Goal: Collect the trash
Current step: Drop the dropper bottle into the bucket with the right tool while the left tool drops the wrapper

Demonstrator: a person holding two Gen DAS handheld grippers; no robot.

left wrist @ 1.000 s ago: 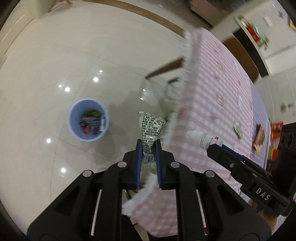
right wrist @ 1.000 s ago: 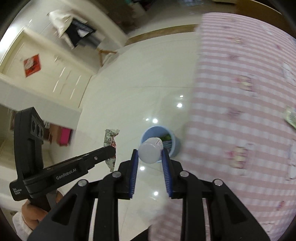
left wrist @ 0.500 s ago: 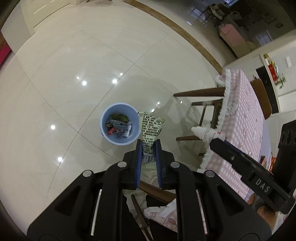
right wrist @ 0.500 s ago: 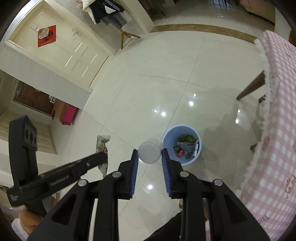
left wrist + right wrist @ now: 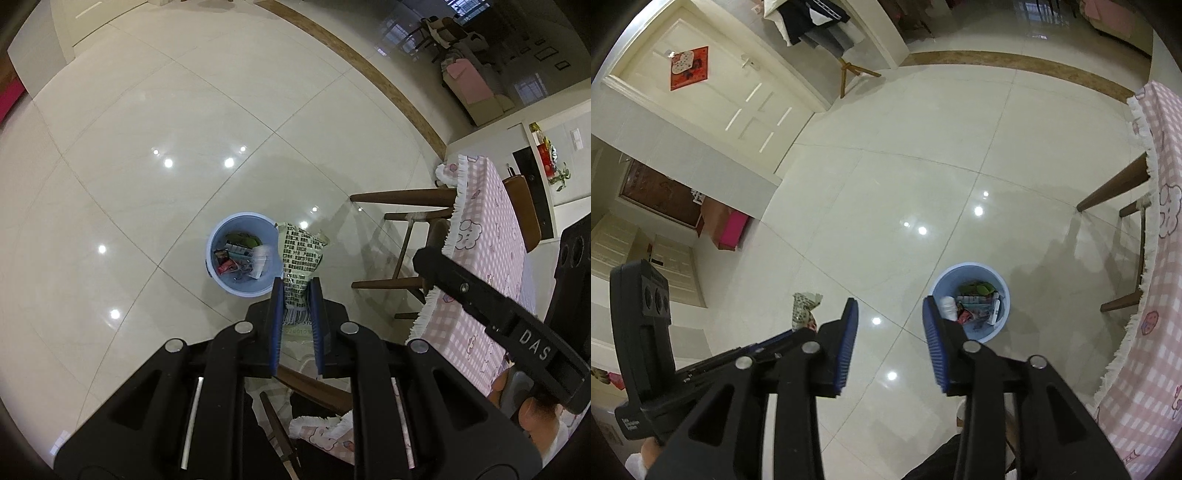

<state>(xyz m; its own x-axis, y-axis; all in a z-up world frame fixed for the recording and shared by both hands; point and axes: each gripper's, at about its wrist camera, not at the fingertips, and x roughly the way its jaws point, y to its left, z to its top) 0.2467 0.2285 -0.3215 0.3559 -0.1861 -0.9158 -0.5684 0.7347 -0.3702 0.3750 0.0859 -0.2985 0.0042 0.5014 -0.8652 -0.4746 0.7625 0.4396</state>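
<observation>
The left gripper (image 5: 296, 291) pinches a crumpled printed wrapper (image 5: 300, 254) between its blue pads, the wrapper standing up out of the jaws and hanging above the floor just right of the blue bin (image 5: 242, 254), its top edge overlapping the bin's rim in the left wrist view. The right gripper (image 5: 890, 314) has just been opening: its jaws stand spread with nothing between them, only pale floor tiles (image 5: 923, 166) showing through the gap. A small white bottle (image 5: 947, 306) shows inside the bin (image 5: 971, 301) at its left side, just past the right gripper's right pad, among other wrappers and packets; in the left wrist view it appears as a blurred white shape (image 5: 260, 258) over the bin's contents. The bin stands on the glossy tiled floor, left of a table with a pink checked cloth (image 5: 480, 258) and wooden chair legs (image 5: 402, 195). In the right wrist view the wrapper (image 5: 804, 310) shows at the left, at the tip of the left gripper, well apart from the bin. A white door (image 5: 713, 88) with a red diamond sign stands at the far left
</observation>
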